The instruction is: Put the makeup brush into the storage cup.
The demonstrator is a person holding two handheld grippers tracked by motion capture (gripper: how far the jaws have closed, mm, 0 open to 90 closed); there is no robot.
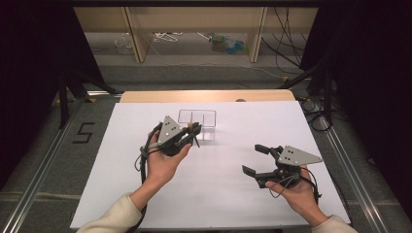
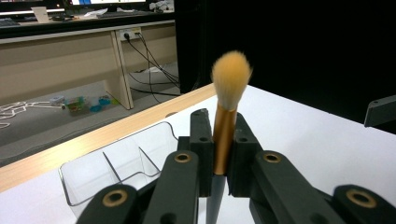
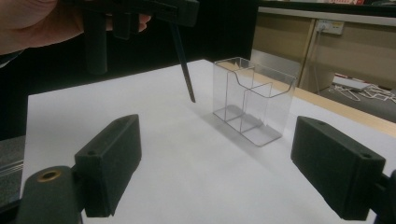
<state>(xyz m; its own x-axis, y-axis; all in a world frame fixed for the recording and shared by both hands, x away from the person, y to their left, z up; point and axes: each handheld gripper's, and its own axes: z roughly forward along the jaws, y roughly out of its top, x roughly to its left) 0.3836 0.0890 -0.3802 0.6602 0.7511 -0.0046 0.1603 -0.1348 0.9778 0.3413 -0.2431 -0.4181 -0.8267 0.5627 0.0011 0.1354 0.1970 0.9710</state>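
Observation:
My left gripper [image 1: 194,130] is shut on a makeup brush [image 2: 229,84] with a tuft of orange bristles, a gold ferrule and a dark handle. The jaws pinch the ferrule, bristles pointing up and away, and the handle [image 3: 184,65] hangs tilted above the white table. A clear plastic organizer [image 1: 197,112] with divided compartments stands just beyond and beside the held brush, its wall [image 2: 121,163] low and left of the jaws. My right gripper [image 1: 255,159] rests open near the front right, with nothing between its wide-set jaws, facing the organizer [image 3: 252,100].
A white sheet [image 1: 243,204] covers the table; a wooden strip [image 1: 209,95] shows along its far edge. Beyond are desk legs, cables and small clutter on the floor [image 1: 228,44]. Dark curtains stand at both sides.

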